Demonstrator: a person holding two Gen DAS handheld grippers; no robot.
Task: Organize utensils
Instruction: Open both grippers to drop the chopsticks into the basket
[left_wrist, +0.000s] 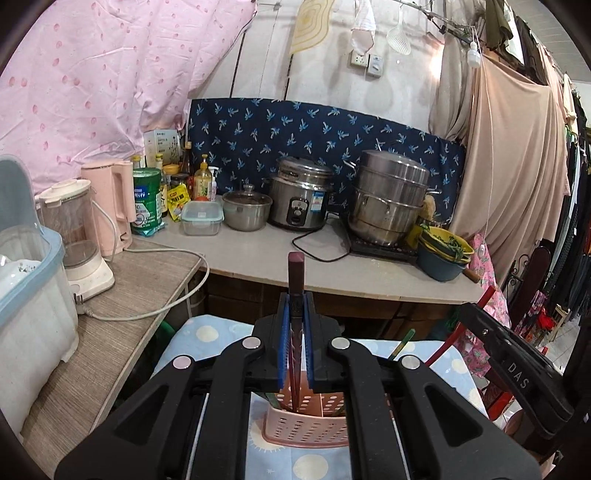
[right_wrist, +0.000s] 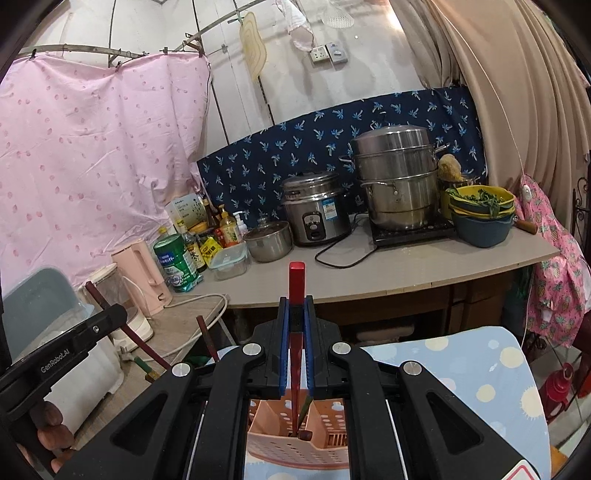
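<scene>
The counter (left_wrist: 258, 258) carries cookware: two steel pots and one rice cooker (left_wrist: 300, 199), clear of the work area. On the dotted cloth (right_wrist: 480, 369) stands one pink holder (right_wrist: 295, 432), directly below both grippers, apparently so each chopstick drops in tip-first. The left gripper (left_wrist: 295, 310) is clamped on one maroon chopstick (left_wrist: 296, 273); the right gripper (right_wrist: 296, 314) is clamped on one red chopstick (right_wrist: 297, 280). Both tips reach into the holder.
</scene>
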